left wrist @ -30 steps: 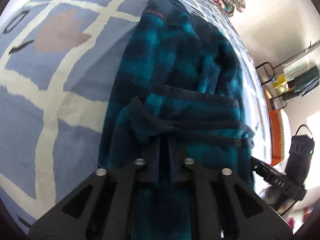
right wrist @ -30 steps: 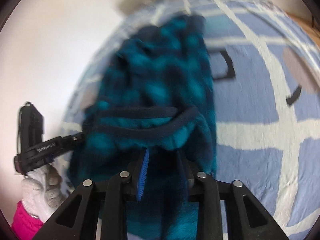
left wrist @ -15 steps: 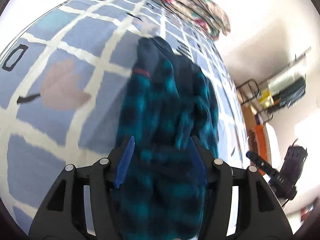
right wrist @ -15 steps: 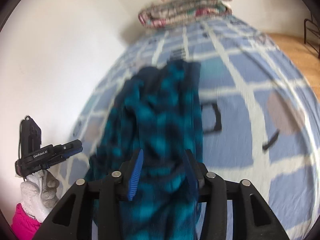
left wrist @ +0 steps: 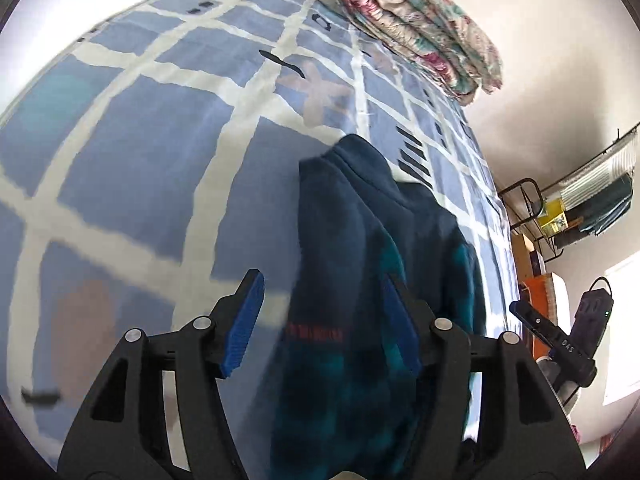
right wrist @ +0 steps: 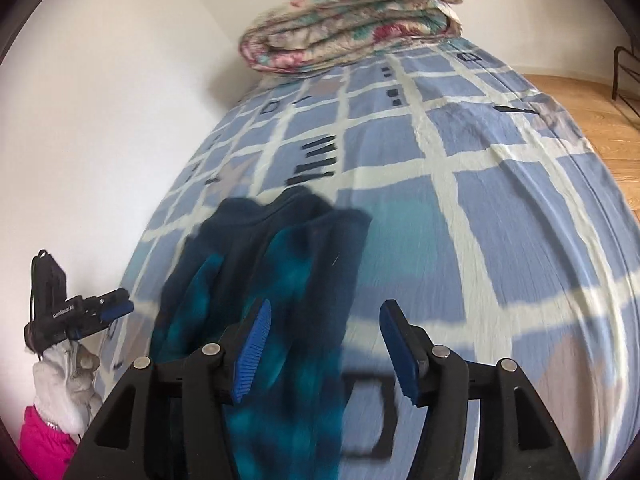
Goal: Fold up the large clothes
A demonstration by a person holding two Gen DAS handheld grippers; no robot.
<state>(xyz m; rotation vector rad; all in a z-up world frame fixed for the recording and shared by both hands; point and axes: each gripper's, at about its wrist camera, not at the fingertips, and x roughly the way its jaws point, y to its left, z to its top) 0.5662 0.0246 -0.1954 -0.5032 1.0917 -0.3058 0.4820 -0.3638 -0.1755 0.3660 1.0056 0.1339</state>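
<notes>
One fleece garment (left wrist: 372, 280), one folded quilt (right wrist: 352, 20), two grippers.

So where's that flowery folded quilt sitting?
The folded quilt lies at the far end of the bed, by the wall, well beyond the teal fleece.

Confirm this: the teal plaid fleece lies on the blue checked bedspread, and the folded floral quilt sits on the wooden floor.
Not quite. The floral quilt sits on the bedspread at the far end of the bed, not on the floor, as the right wrist view shows. The fleece does lie on the bedspread.

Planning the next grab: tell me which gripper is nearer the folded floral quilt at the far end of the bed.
Cannot tell. The left gripper and right gripper both hang above the teal fleece, far short of the floral quilt.
</notes>
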